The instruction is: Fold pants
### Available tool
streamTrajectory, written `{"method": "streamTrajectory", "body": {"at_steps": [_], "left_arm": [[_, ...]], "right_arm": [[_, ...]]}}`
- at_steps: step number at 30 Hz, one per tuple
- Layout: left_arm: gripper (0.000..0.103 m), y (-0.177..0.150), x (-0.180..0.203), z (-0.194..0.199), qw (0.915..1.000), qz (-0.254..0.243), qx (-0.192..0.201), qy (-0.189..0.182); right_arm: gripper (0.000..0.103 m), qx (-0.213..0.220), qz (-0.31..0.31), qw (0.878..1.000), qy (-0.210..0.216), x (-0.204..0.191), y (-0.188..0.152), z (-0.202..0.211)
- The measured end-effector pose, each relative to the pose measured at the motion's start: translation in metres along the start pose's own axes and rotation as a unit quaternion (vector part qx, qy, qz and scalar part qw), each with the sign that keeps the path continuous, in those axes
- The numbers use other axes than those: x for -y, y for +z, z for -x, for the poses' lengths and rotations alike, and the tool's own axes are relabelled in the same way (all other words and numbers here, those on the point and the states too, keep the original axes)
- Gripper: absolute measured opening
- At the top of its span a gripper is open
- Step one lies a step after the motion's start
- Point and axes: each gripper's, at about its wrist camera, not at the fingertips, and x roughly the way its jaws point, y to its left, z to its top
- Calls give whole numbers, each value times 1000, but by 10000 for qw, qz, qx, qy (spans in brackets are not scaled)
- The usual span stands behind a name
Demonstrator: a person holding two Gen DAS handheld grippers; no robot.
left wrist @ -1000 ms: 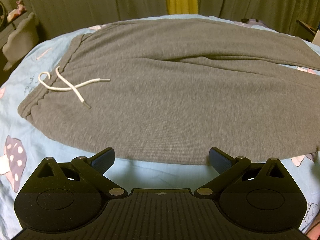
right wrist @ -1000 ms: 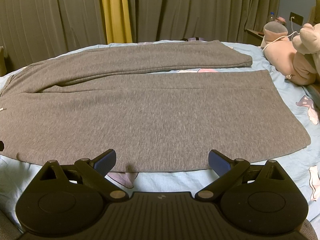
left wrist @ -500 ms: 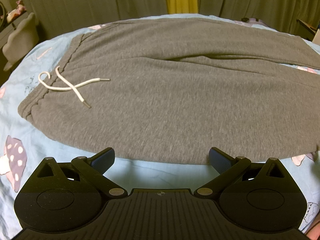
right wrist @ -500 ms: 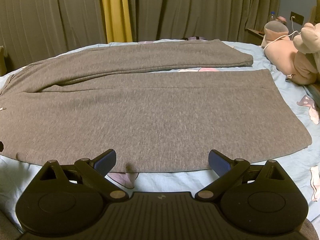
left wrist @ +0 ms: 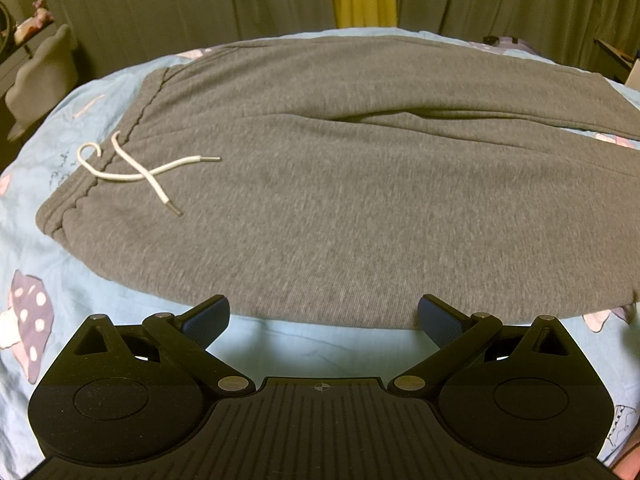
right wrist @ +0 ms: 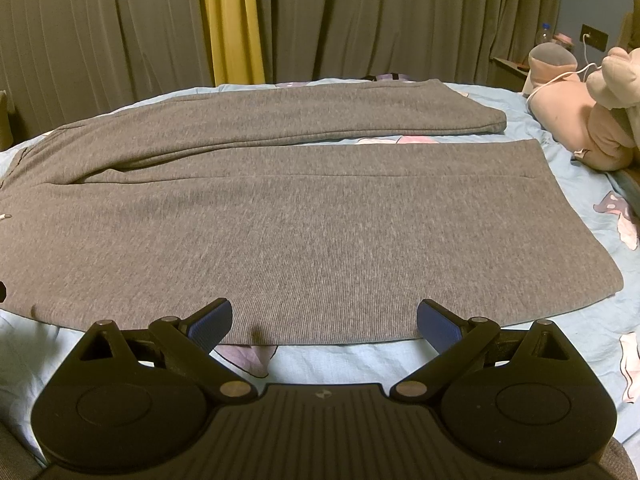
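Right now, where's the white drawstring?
In the left wrist view, the white drawstring lies at the left on the grey pants, crossed just inside the waistband.

i count one pair of grey pants (right wrist: 304, 236), one white drawstring (left wrist: 136, 172), two plush toys (right wrist: 580, 128) and two grippers.

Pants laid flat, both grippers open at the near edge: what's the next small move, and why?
Probably lower both onto the near edge of the pants and close: left gripper and right gripper hover open, gripping nothing, legs unfolded.
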Motion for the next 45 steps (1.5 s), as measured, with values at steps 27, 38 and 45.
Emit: {"method": "streamTrajectory", "body": {"at_steps": [27,38,45], "left_arm": [[103,-1,-2,6,9999,61,106,-25],[103,-2,-3,12,9996,143,217,-80],[103,-1,-3,13,9995,147,250,-81]], "right_arm": [[99,-29,45,10000,29,-3,3,-2],[99,-63,-99,9999,79,-1,4,-6],[99,-162,-161,9997,53,1,7,-11]]}}
